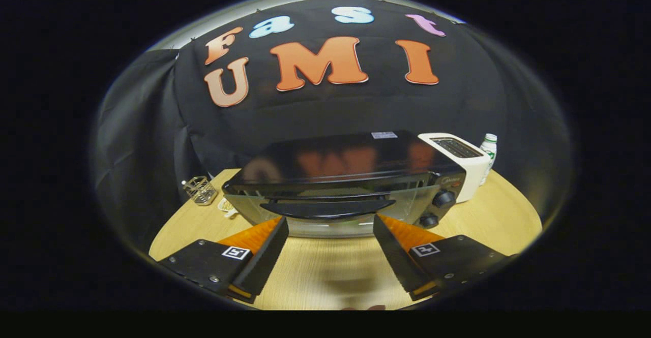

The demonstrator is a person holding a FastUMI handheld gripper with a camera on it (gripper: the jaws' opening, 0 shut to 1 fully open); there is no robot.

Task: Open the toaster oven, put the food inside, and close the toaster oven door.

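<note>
A black toaster oven [346,167] stands on the wooden table [325,272] just ahead of my fingers. Its glass door [333,221] is up against the oven, with the dark handle bar [328,208] across its upper part. Two black knobs [442,198] sit on its right panel. My gripper [330,223] is open, its fingertips level with the lower part of the door and spread a little narrower than the handle. Nothing is between the fingers. I cannot make out any food.
A white slot toaster [465,162] stands right of the oven, with a small white bottle [489,147] behind it. A wire basket [200,189] and a small pale object [226,206] lie left of the oven.
</note>
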